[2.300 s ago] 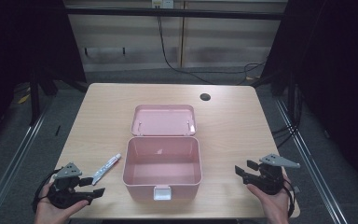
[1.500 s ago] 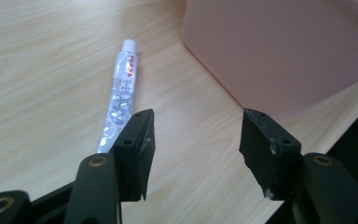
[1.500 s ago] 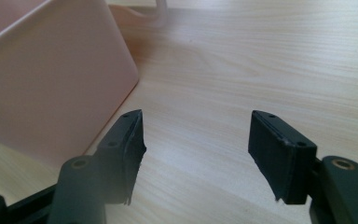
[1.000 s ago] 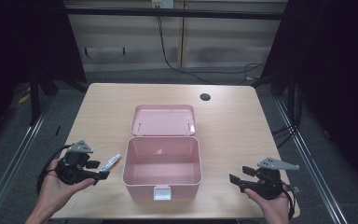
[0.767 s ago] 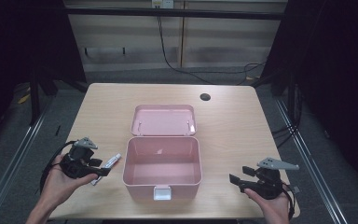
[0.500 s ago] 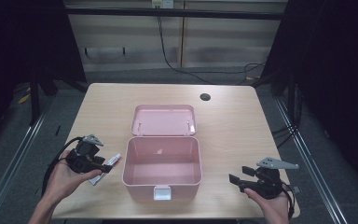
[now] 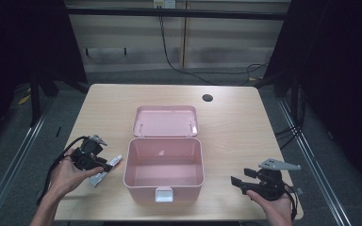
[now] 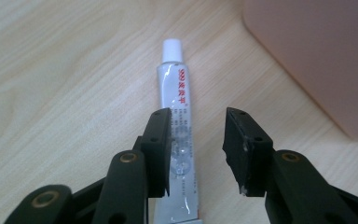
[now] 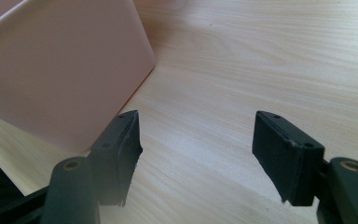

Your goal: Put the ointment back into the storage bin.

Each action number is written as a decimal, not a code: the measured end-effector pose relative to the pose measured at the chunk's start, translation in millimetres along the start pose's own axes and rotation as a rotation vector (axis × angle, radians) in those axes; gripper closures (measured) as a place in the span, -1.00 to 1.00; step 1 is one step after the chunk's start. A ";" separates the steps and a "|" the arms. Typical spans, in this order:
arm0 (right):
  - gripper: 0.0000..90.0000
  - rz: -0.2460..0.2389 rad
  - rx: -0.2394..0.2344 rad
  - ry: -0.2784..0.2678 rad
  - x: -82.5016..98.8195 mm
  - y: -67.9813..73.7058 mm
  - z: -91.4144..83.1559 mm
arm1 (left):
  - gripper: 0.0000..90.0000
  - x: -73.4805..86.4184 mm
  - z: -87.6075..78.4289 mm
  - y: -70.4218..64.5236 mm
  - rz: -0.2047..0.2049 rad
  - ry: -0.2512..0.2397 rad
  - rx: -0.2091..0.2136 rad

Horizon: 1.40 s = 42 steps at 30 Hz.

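So the left gripper [image 8: 196, 144] is down at the lower left of the high view, right over the one tube [image 8: 179, 140] on the table [image 7: 235, 122]. Its jaws have just been closing and the tube sits between them, hugging the left jaw, but there's a gap on the other side, so no pinch on it. In the left gripper view the tube's long axis runs straight up the frame, white cap at the far end, flat crimped end at the bottom edge. In the high view it lies diagonally, just left of the box.

Right gripper [image 7: 239, 181] at lower right: jaws apart, nothing in them.

One pink plastic box [image 7: 164, 167] in the middle, looks empty, with its lid [image 7: 166, 121] flipped open behind it.
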State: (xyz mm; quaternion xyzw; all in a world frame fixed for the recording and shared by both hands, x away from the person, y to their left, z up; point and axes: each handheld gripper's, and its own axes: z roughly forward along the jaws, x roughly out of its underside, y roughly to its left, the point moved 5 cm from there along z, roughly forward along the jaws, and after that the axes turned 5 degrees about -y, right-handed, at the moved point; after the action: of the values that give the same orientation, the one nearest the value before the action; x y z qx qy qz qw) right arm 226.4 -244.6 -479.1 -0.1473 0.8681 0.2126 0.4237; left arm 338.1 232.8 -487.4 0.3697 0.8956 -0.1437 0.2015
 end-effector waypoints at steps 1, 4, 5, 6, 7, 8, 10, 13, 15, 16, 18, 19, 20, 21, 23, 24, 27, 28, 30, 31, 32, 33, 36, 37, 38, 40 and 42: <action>-0.27 0.001 0.000 0.000 0.1 -0.2 0.0 | 0.37 1.0 1.7 2.0 0.003 0.005 0.005; -0.27 0.008 -0.005 0.019 1.6 -0.4 1.9 | 0.36 2.4 5.3 5.5 -0.008 0.005 -0.010; -0.27 0.006 -0.006 0.019 1.7 -0.5 2.3 | 0.36 2.6 5.7 5.6 -0.011 0.006 -0.017; -0.27 0.006 -0.005 0.019 1.5 -0.3 2.4 | 0.36 2.9 5.7 6.2 -0.009 0.013 -0.025; -0.27 0.004 -0.006 0.018 1.4 -0.3 2.6 | 0.36 2.9 6.5 6.9 -0.006 0.011 -0.027; -0.27 0.004 -0.006 0.018 1.4 -0.3 2.6 | 0.36 2.9 6.5 6.9 -0.006 0.011 -0.027; -0.28 0.008 -0.005 0.020 1.6 -0.5 2.4 | 0.36 3.7 8.7 6.9 -0.003 0.026 -0.021; -0.28 0.009 -0.005 0.009 0.9 -0.7 1.6 | 0.36 4.4 11.8 6.6 0.007 0.038 -0.018; -0.28 0.016 -0.001 0.009 0.8 -1.1 0.7 | 0.38 4.0 13.8 6.4 0.001 0.032 -0.033; -0.28 0.017 -0.001 0.007 0.8 -1.3 0.5 | 0.38 4.3 14.0 7.0 0.008 0.047 -0.030; -0.28 0.015 0.002 0.008 0.8 -1.4 0.7 | 0.39 4.5 14.9 7.0 0.015 0.053 -0.028; -0.28 0.014 0.000 0.008 0.7 -1.3 0.9 | 0.39 5.3 16.8 7.0 0.014 0.063 -0.049; -0.29 0.012 -0.001 0.007 0.7 -1.1 0.9 | 0.40 6.1 18.0 6.7 0.016 0.074 -0.048; -0.29 0.011 -0.001 0.006 0.6 -1.1 1.0 | 0.40 6.4 19.3 6.9 0.025 0.073 -0.037; -0.30 0.013 -0.001 0.007 0.6 -1.1 0.9 | 0.42 8.2 22.5 6.1 0.034 0.093 -0.036; -0.30 0.012 -0.001 0.007 0.5 -1.1 0.8 | 0.42 8.2 22.5 6.1 0.034 0.093 -0.036; -0.34 0.015 -0.010 -0.009 -0.7 -0.7 -0.1 | 0.46 10.4 26.0 5.5 0.046 0.116 -0.046; -0.35 0.015 -0.009 -0.014 -1.1 -0.8 -0.4 | 0.47 10.3 26.3 5.2 0.044 0.109 -0.045; -0.36 0.016 -0.011 -0.013 -1.0 -0.9 -0.5 | 0.48 10.3 26.3 5.1 0.044 0.111 -0.046; -0.38 0.013 -0.012 -0.012 -1.0 -1.3 -0.4 | 0.49 10.2 26.3 5.4 0.042 0.107 -0.050; -0.38 0.015 -0.012 -0.011 -1.0 -1.3 -0.4 | 0.49 10.1 26.4 5.1 0.042 0.107 -0.052; -0.39 0.015 -0.011 -0.011 -0.9 -1.4 -0.5 | 0.50 10.0 26.4 4.9 0.045 0.107 -0.050; -0.40 0.016 -0.014 -0.012 -1.1 -1.2 -1.2 | 0.50 9.8 26.3 4.5 0.035 0.115 -0.062; -0.40 0.014 -0.012 -0.011 -1.0 -1.2 -1.1 | 0.50 9.4 26.7 4.0 0.031 0.113 -0.063; -0.41 0.011 -0.012 -0.010 -0.8 -1.4 -0.8 | 0.51 9.4 26.7 4.0 0.031 0.113 -0.063; -0.43 0.007 -0.013 -0.009 -0.8 -1.1 -0.8 | 0.52 9.5 26.5 3.9 0.025 0.115 -0.066; -0.47 0.004 -0.020 -0.011 -0.9 -0.8 -0.9 | 0.53 9.2 26.9 4.0 0.002 0.106 -0.065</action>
State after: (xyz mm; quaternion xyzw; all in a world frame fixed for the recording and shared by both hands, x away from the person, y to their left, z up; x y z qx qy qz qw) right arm 226.7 -245.7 -478.1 -0.1486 0.8639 0.2231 0.4264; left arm 341.9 230.1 -515.7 0.3710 0.9088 -0.0945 0.1657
